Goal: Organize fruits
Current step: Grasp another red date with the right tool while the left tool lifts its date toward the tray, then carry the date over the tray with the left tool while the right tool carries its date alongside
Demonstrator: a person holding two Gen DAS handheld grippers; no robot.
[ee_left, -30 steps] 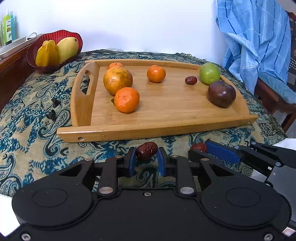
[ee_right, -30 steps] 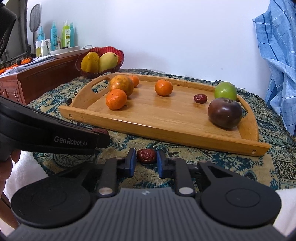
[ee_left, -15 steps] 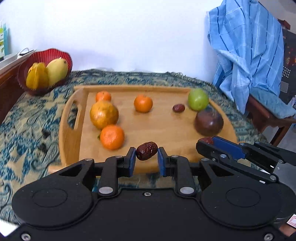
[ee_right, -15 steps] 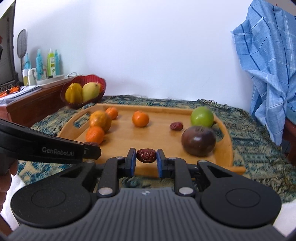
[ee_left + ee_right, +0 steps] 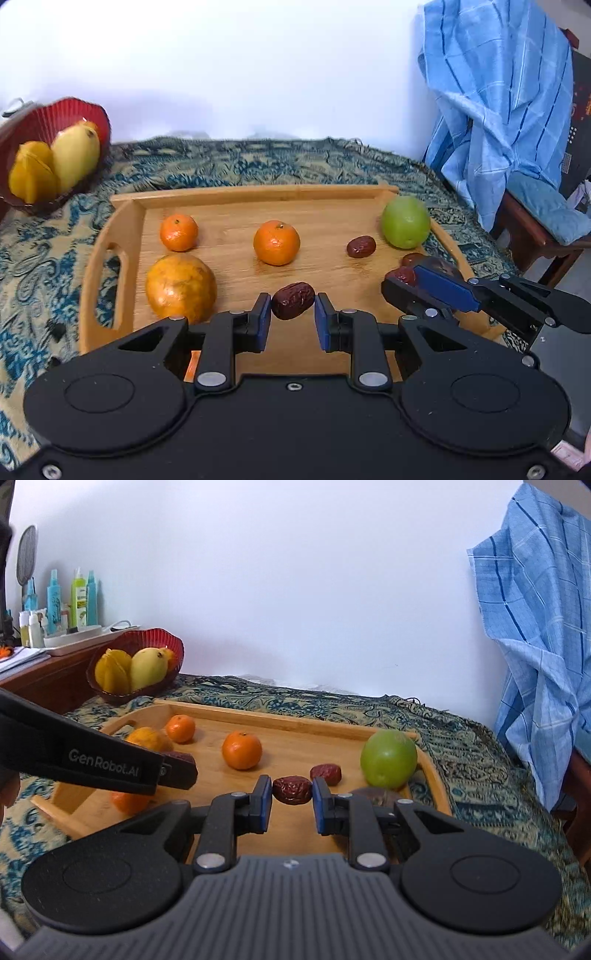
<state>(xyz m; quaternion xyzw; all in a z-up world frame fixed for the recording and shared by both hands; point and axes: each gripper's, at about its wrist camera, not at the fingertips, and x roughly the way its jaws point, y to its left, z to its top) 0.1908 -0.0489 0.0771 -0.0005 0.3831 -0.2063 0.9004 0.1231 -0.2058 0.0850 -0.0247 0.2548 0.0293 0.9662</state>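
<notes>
Smooth wooden tray [image 5: 236, 199], wrinkled dates [image 5: 293, 301]

- We see bare tray [image 5: 332, 221] board mid-centre, between the tangerine [image 5: 276, 242] and the loose date [image 5: 361, 246].
- Left, the big orange [image 5: 180, 286] blocks; far right, the green fruit [image 5: 405, 221].

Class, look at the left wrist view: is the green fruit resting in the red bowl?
No. The green fruit sits on the wooden tray; the red bowl holds only yellow fruit.
</notes>
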